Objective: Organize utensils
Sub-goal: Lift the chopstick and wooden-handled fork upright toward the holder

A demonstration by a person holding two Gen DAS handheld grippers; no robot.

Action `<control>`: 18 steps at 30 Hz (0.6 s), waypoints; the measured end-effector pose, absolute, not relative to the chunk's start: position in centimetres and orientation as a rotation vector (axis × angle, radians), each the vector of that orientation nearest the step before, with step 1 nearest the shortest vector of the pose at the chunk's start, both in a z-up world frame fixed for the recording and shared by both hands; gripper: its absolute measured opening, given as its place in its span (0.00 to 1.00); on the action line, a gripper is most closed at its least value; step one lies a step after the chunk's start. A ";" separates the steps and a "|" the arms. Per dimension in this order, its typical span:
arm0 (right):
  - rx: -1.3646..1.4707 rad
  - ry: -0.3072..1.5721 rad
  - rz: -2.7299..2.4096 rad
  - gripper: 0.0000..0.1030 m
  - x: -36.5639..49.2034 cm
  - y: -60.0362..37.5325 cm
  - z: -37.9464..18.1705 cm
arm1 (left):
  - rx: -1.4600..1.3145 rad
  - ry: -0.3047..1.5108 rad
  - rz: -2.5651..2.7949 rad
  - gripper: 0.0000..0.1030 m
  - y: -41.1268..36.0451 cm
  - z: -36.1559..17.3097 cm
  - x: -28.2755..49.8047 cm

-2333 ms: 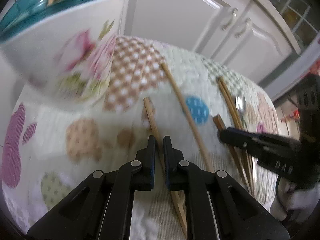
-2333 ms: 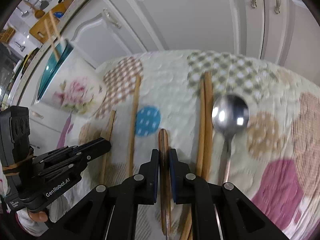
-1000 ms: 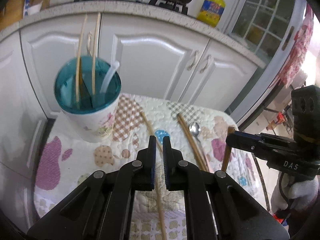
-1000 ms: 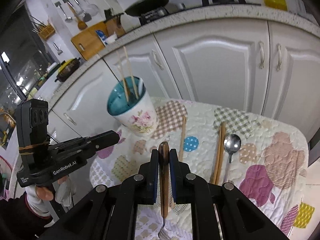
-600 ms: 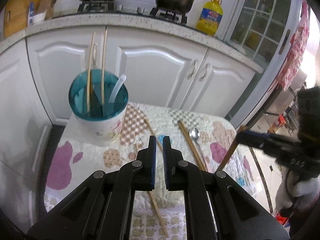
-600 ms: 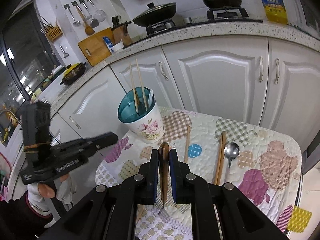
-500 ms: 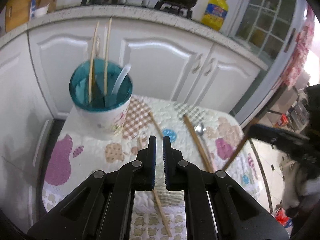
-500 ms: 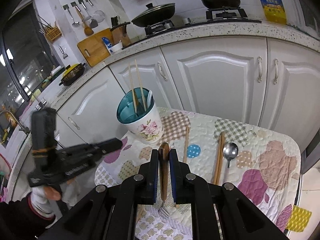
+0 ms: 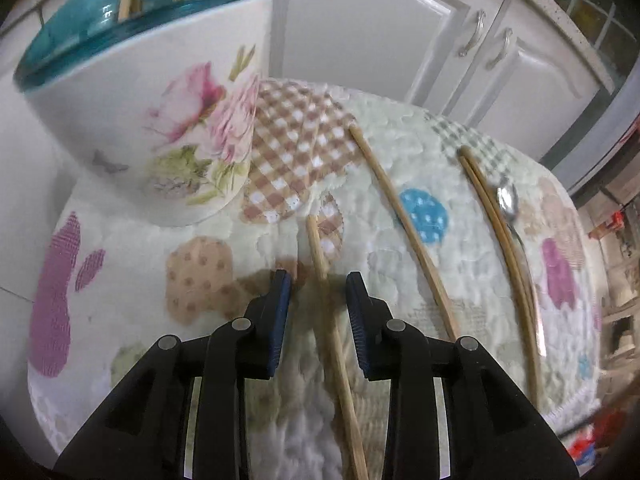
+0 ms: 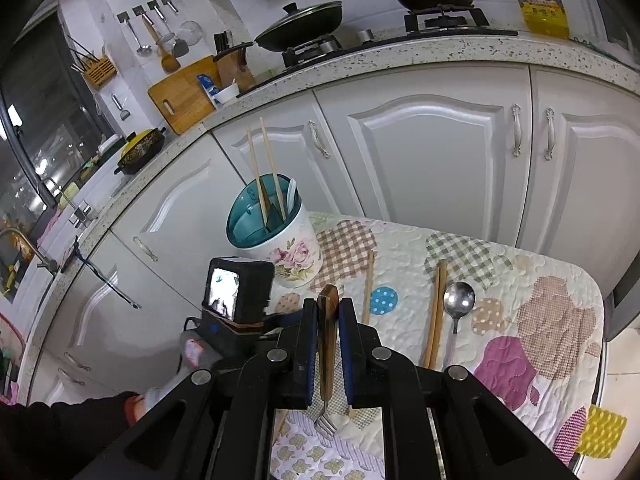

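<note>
- Left gripper [image 9: 318, 288]: jaws have just been opening and now stand spread, low over the quilted mat [image 9: 120, 280], nothing pinched.
- A single chopstick [image 9: 320, 256] lies flat on the mat right between the two pads; neither pad looks to touch it.
- Its long axis runs roughly along the gripper's pointing line, near end passing under the fingers toward the camera, far end toward the cup. The jaws straddle it crosswise, so closing should catch it.
- Key relation: the chopstick is dead ahead and below, slightly nearer the right pad; the left hand is plainly the nearer one.
- Further out on the mat: a second chopstick [image 9: 400, 216] to the right, then a chopstick pair [image 9: 496, 232] with a spoon [image 9: 507, 200] just beside it.
- Flowered cup [image 9: 160, 92] stands upright up-left of the gripper, teal inside, sticks already in it. Likely the drop target.
- Right gripper [image 10: 329, 344]: pressed together on a wood-handled fork [image 10: 328, 352], tines hanging down, held high above the mat and well apart from the cup [image 10: 280, 240].
- Right view also shows the left gripper's camera box [image 10: 236, 292] down by the mat's edge.
- Judged step: grab this chopstick; the fork is waiting its turn.
</note>
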State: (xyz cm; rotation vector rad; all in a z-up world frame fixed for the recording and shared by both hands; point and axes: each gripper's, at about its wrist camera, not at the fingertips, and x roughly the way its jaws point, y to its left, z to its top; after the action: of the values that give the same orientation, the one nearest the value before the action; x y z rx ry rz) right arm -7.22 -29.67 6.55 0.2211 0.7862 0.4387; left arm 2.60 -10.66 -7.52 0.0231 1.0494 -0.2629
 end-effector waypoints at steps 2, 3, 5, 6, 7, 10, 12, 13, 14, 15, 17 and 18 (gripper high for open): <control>0.223 0.785 0.439 0.09 -7.3 -29.7 6.6 | 0.038 1.047 -0.271 0.10 -10.7 -7.5 2.6; 0.222 0.784 0.440 0.09 -7.3 -29.7 6.7 | 0.023 1.055 -0.279 0.07 -10.4 -7.4 2.6; 0.219 0.779 0.442 0.09 -7.4 -29.7 6.8 | -0.040 1.071 -0.306 0.05 -9.3 -6.7 2.5; 0.219 0.776 0.443 0.09 -7.4 -29.7 6.9 | -0.059 1.066 -0.312 0.05 -8.9 -6.3 2.2; 0.219 0.771 0.446 0.09 -7.5 -29.6 7.0 | -0.071 1.056 -0.321 0.04 -8.5 -5.7 1.8; 0.213 0.760 0.456 0.09 -7.6 -29.3 7.4 | -0.088 1.001 -0.361 0.04 -7.4 -3.0 0.2; 0.209 0.753 0.463 0.09 -7.7 -29.2 7.7 | -0.094 0.957 -0.382 0.04 -6.5 -0.9 -1.1; 0.204 0.747 0.466 0.09 -7.8 -29.1 7.9 | -0.097 0.939 -0.389 0.04 -6.3 0.0 -1.4; 0.202 0.743 0.468 0.09 -7.8 -28.9 8.1 | -0.103 0.919 -0.395 0.04 -5.9 1.0 -1.8; 0.200 0.737 0.471 0.09 -7.8 -28.8 8.4 | -0.109 0.904 -0.398 0.04 -5.4 1.7 -2.1; 0.196 0.728 0.476 0.09 -7.8 -28.6 8.8 | -0.122 0.873 -0.402 0.04 -4.8 3.2 -2.7; 0.195 0.724 0.479 0.09 -7.8 -28.4 9.0 | -0.128 0.858 -0.403 0.04 -4.3 4.0 -2.9</control>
State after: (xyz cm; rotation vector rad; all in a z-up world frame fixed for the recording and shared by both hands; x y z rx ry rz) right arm -7.76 -28.41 8.97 0.1945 0.7242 0.4788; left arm -2.91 -4.33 4.03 -0.1282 0.8578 -0.4034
